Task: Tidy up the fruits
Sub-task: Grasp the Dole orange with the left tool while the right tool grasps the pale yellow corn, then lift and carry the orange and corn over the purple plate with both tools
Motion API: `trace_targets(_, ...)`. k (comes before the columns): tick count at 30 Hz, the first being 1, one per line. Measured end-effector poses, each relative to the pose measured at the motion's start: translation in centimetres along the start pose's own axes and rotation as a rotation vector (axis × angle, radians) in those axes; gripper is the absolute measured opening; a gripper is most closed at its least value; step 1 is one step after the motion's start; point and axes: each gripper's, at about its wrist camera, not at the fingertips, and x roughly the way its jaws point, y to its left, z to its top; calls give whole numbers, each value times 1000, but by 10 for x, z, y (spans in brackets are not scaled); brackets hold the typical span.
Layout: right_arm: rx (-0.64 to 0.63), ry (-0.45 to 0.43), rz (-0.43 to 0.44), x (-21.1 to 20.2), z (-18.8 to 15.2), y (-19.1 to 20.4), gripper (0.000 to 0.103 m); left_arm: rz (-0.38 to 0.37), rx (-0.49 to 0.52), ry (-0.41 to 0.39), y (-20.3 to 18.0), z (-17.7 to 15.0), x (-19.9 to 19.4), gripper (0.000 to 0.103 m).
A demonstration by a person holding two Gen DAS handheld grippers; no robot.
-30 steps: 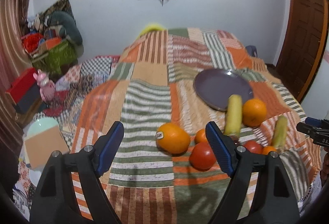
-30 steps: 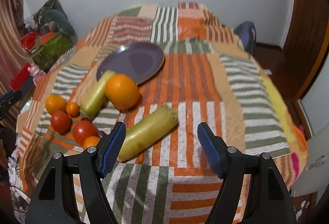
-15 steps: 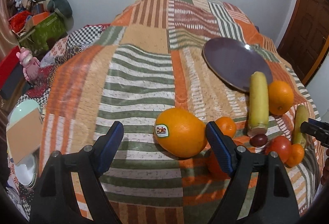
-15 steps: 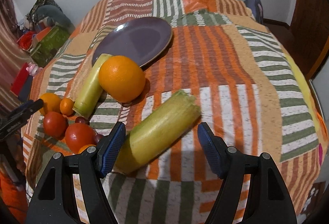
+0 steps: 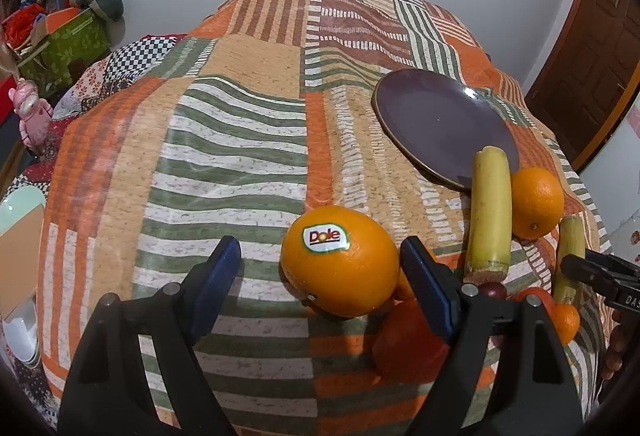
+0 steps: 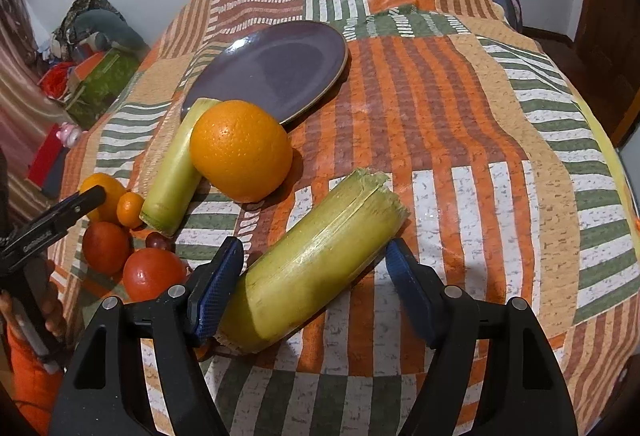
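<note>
A Dole-stickered orange [image 5: 340, 260] lies on the patchwork bedspread between the open jaws of my left gripper [image 5: 320, 286], nearer the right finger; contact cannot be told. My right gripper [image 6: 312, 288] is open around a yellow-green stalk piece [image 6: 316, 268], whose side lies at the left finger. A second stalk piece [image 6: 176, 172], a plain orange [image 6: 240, 150], tomatoes [image 6: 152, 274], small oranges [image 6: 130, 210] and a dark grape [image 6: 158, 240] lie left of it. A purple plate [image 6: 276, 68] lies empty behind them; it also shows in the left wrist view [image 5: 440, 124].
The bedspread [image 5: 240, 140] drops off at all sides. Boxes and bags [image 5: 60, 36] and a pink toy [image 5: 32, 112] sit on the floor to the left. A wooden door [image 5: 592, 64] stands at the right.
Both grippers moved forward and down. The Dole orange now lies between my left jaws and the stalk piece between my right jaws. Both stayed open.
</note>
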Motion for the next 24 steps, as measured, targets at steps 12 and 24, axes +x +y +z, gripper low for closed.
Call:
trace_targets(12, -113, -38, -26, -9, 7, 7, 36, -30, 45, 3, -9, 5, 1, 60)
trace_targets(24, -103, 0, -29, 16, 17, 5, 39, 12, 41, -8, -4, 2, -10, 60)
